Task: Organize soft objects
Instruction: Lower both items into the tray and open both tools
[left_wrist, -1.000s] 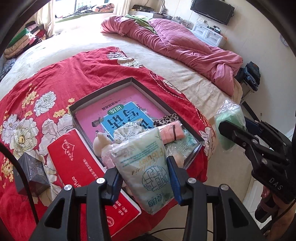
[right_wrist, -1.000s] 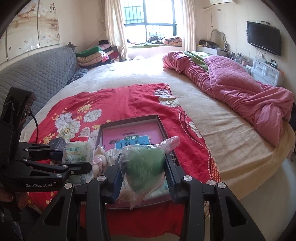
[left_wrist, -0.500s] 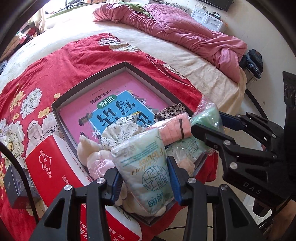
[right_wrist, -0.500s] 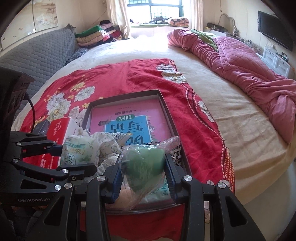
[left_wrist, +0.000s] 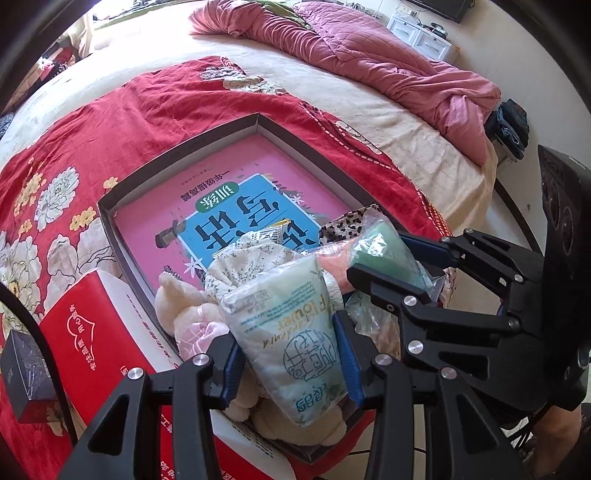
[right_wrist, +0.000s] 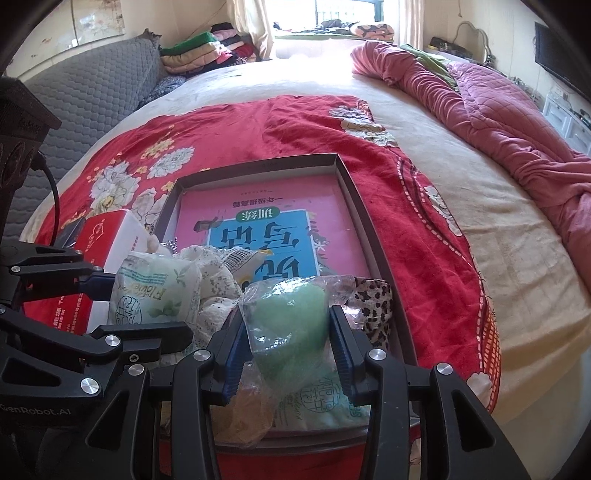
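Observation:
My left gripper (left_wrist: 288, 354) is shut on a pale tissue pack (left_wrist: 295, 332) and holds it over the near end of the dark tray (left_wrist: 177, 155). The pack also shows in the right wrist view (right_wrist: 155, 295). My right gripper (right_wrist: 288, 347) is shut on a green sponge in a clear bag (right_wrist: 290, 317), just above the tray's near right corner; it also shows in the left wrist view (left_wrist: 384, 254). Soft items lie piled in the tray's near end: a floral cloth (left_wrist: 251, 258), a cream plush toy (left_wrist: 184, 306), a leopard-print cloth (right_wrist: 373, 299), a pink roll (left_wrist: 332, 262).
A pink and blue book (left_wrist: 236, 210) lies flat in the tray. A red and white box (left_wrist: 92, 332) sits left of the tray, with a small dark box (left_wrist: 22, 373) beyond it. A red floral blanket (right_wrist: 258, 125) covers the bed; a pink quilt (right_wrist: 498, 114) lies far right.
Both grippers have moved forward and lower over the tray's near end with their loads. The right gripper has come closer beside the left one.

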